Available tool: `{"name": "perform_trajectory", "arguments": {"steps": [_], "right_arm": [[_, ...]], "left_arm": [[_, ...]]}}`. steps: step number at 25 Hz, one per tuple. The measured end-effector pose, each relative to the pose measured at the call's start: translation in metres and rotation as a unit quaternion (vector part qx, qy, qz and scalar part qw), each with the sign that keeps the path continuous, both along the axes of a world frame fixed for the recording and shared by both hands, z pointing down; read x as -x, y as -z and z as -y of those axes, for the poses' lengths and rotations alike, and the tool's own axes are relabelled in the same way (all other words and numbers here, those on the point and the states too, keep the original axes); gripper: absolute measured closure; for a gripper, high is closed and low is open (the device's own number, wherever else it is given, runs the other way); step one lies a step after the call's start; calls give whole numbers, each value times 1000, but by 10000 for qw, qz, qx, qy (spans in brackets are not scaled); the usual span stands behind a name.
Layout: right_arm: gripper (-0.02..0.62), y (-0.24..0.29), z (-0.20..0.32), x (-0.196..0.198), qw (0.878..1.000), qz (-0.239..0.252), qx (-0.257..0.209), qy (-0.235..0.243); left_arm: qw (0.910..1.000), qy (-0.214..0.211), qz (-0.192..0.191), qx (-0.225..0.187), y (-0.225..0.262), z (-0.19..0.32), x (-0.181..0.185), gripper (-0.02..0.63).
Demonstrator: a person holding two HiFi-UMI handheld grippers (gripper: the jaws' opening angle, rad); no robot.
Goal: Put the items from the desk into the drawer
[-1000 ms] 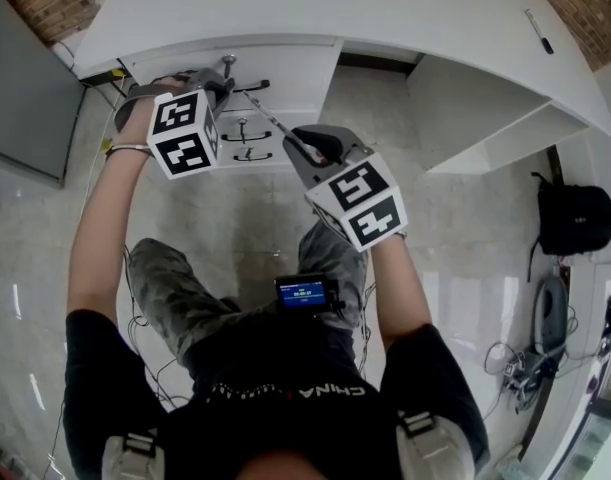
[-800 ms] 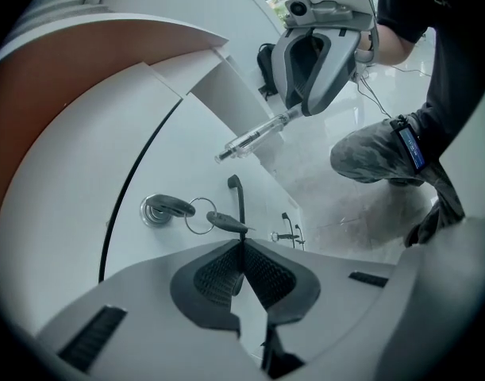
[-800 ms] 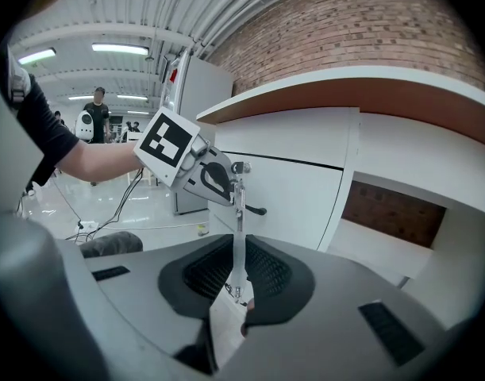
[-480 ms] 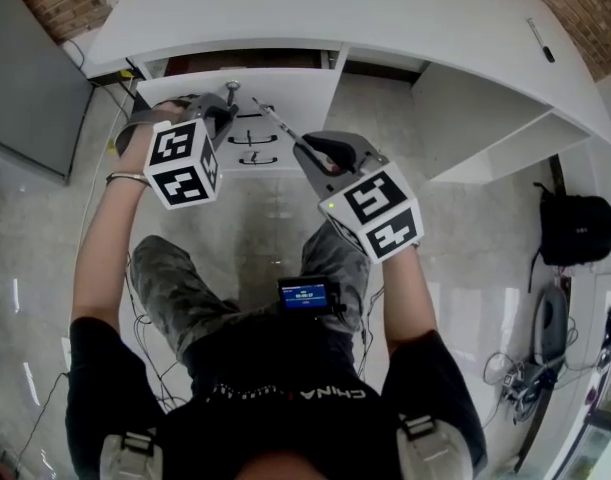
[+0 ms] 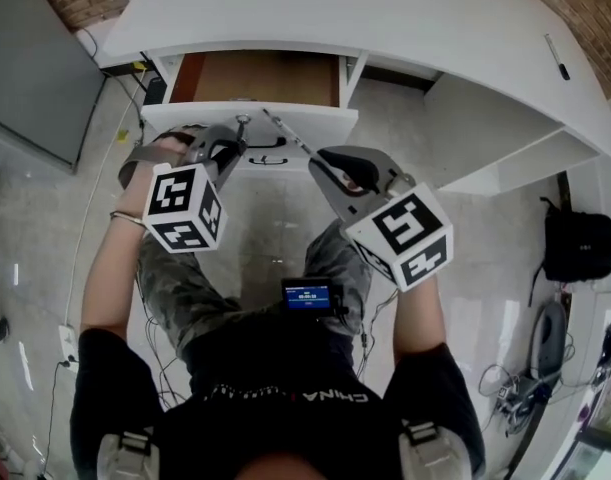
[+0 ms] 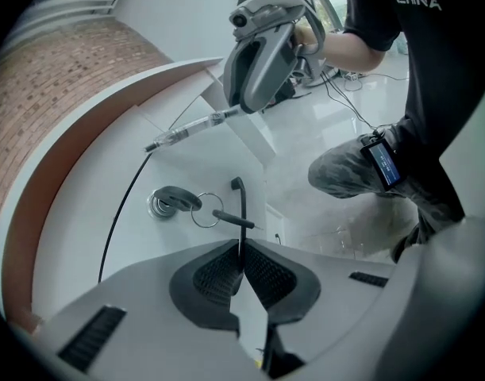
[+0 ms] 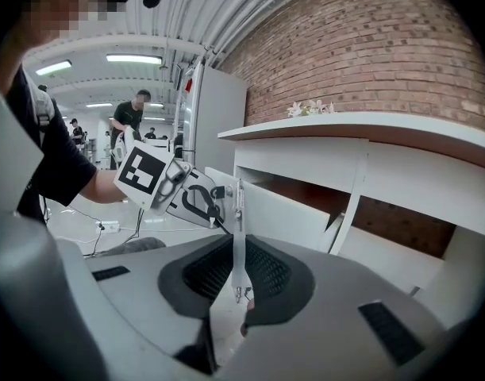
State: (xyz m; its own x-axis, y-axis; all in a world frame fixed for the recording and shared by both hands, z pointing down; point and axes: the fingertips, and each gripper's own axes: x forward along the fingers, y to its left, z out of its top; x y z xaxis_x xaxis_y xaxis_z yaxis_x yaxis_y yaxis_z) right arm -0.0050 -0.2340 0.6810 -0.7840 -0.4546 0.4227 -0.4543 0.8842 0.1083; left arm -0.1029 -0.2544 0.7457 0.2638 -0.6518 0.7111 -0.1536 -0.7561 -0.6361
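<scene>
The white desk's (image 5: pixel 405 18) top drawer (image 5: pixel 315 119) stands pulled out, with its brown inside (image 5: pixel 255 78) showing bare. My left gripper (image 5: pixel 237 144) is shut on the drawer's black handle (image 6: pixel 241 205), just below a key (image 6: pixel 175 199) with a ring in the lock. My right gripper (image 5: pixel 320 160) is shut on a slim clear pen (image 5: pixel 290 136) whose tip points at the drawer front. In the right gripper view the pen (image 7: pixel 238 228) sticks up between the shut jaws (image 7: pixel 237 272) in front of the open drawer (image 7: pixel 282 209). A black pen (image 5: pixel 557 57) lies on the desk's far right.
A second drawer handle (image 5: pixel 268 160) sits below the open drawer. An open shelf bay (image 5: pixel 495 138) is to the right under the desk. A grey panel (image 5: pixel 35 68) stands at the left and a black backpack (image 5: pixel 575 218) lies on the floor at the right.
The drawer has slid out from nearly closed to wide open, pulled by my left gripper. Both grippers have come back toward the person, the right still holding the pen.
</scene>
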Motion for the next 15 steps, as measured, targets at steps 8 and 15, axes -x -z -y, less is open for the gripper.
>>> {"name": "perform_trajectory", "arguments": {"steps": [8,15], "right_arm": [[541,32,-17,-5,9993,191,-5,327],[541,43,-6,-4,9987,135,-44,494]], "left_arm": [[9996,177,71,-207,-10,-19,1,580],[9983,389,8,-440,-25,-29,-2,578]]}}
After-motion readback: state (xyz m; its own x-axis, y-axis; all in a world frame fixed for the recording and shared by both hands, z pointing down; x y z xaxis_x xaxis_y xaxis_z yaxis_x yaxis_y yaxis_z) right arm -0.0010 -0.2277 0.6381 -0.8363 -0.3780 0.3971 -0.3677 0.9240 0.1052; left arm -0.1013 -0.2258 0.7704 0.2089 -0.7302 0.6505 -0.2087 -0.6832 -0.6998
